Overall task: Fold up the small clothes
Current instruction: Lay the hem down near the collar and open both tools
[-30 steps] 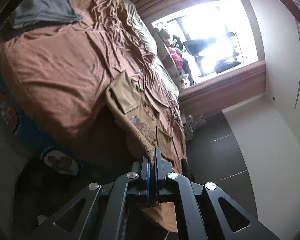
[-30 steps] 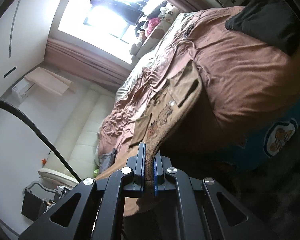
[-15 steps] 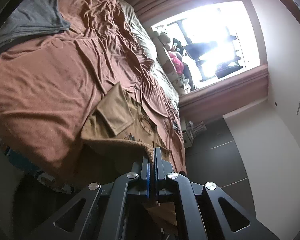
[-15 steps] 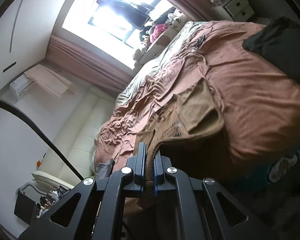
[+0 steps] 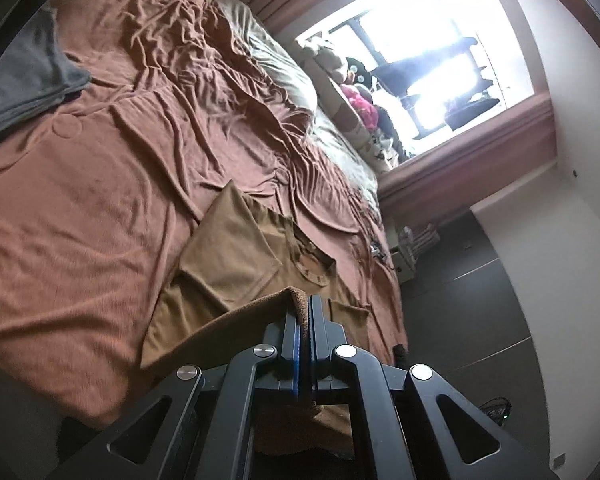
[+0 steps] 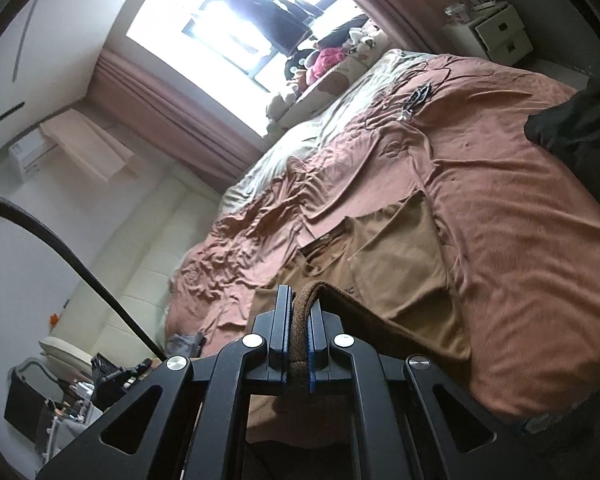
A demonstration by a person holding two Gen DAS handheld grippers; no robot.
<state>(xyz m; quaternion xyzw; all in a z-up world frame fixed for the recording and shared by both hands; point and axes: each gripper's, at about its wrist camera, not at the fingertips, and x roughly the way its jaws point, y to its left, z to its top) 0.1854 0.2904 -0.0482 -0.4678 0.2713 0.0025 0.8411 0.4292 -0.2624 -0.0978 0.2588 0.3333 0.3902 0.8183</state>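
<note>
A small tan T-shirt [image 5: 236, 256] lies on the rust-brown bedspread [image 5: 100, 184], collar toward the pillows, both sleeves folded in over the body. My left gripper [image 5: 303, 304] is shut on one corner of its lower hem, raised above the shirt. In the right wrist view the same T-shirt [image 6: 396, 256] shows, and my right gripper [image 6: 299, 300] is shut on the other hem corner, a thick roll of cloth pinched between its pads. The hem hangs between both grippers over the shirt's lower part and hides it.
A grey folded garment [image 5: 24, 80] lies on the bed beyond the shirt in the left wrist view. A dark garment [image 6: 580, 120] sits at the bed's other side. Pillows and soft toys [image 6: 332, 56] line the window end. A white nightstand [image 6: 496, 28] stands there.
Both grippers have carried the hem up and forward over the bed toward the collar. The shirt's lower part now folds over itself, and the bed's front edge has dropped out of view.
</note>
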